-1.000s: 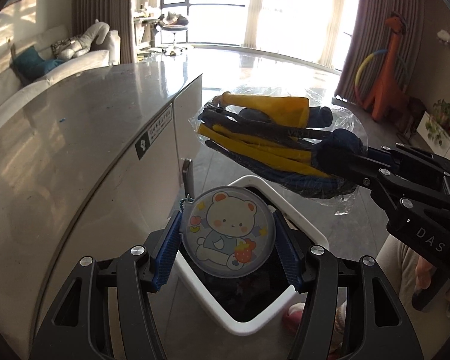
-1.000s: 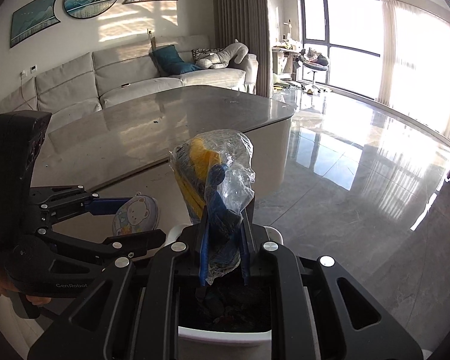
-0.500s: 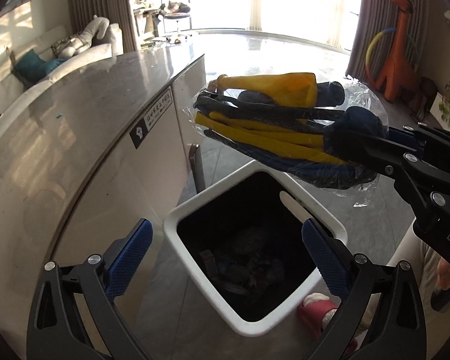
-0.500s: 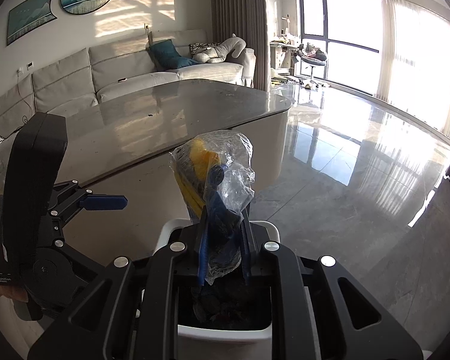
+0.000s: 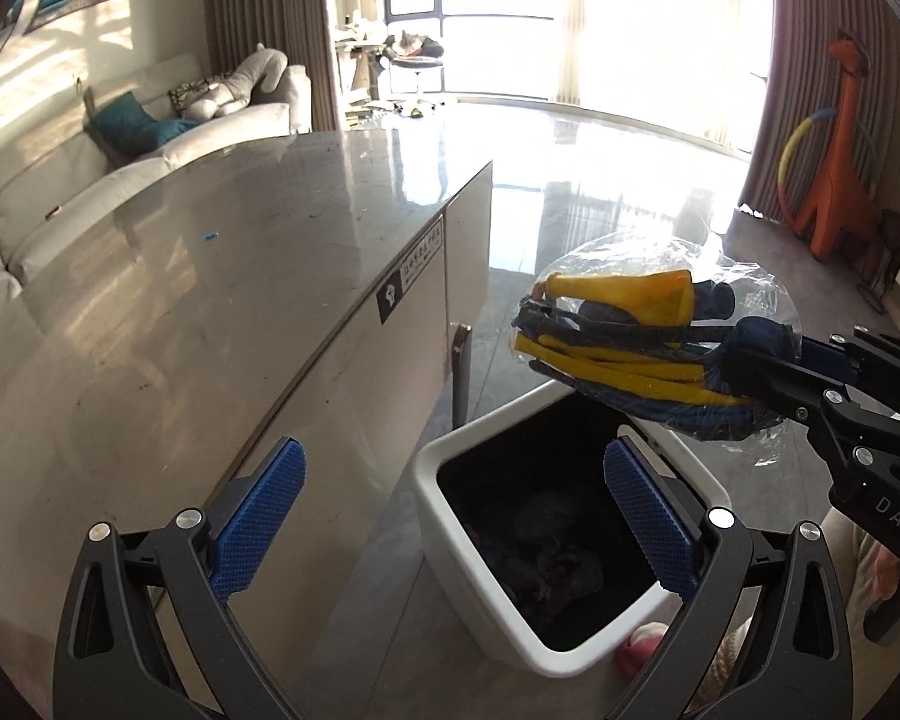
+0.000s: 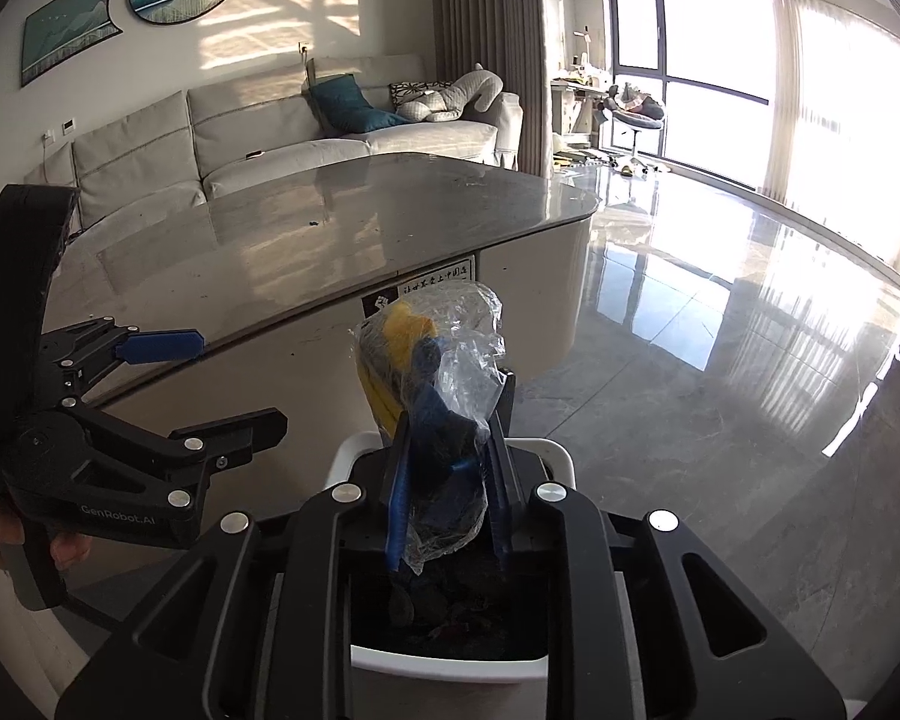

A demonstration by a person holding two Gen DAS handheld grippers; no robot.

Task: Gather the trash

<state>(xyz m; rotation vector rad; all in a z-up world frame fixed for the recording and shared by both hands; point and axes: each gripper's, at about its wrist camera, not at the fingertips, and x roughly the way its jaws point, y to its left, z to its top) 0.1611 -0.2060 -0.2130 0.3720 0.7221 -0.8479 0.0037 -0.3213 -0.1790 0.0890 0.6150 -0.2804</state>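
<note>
Clamped in the right gripper (image 6: 447, 468): a clear plastic bag of yellow and blue items (image 5: 642, 348), long axis level, directly over the open white trash bin (image 5: 450, 516). Beside the bin, left gripper (image 5: 450, 516) spread apart, empty. Probably only letting go needed next.

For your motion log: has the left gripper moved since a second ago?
Yes. The left gripper swung left, off the white trash bin toward the table, jaws now open.

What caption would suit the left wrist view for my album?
Open left gripper beside a white bin; right gripper holds a plastic-wrapped bundle above it.
</note>
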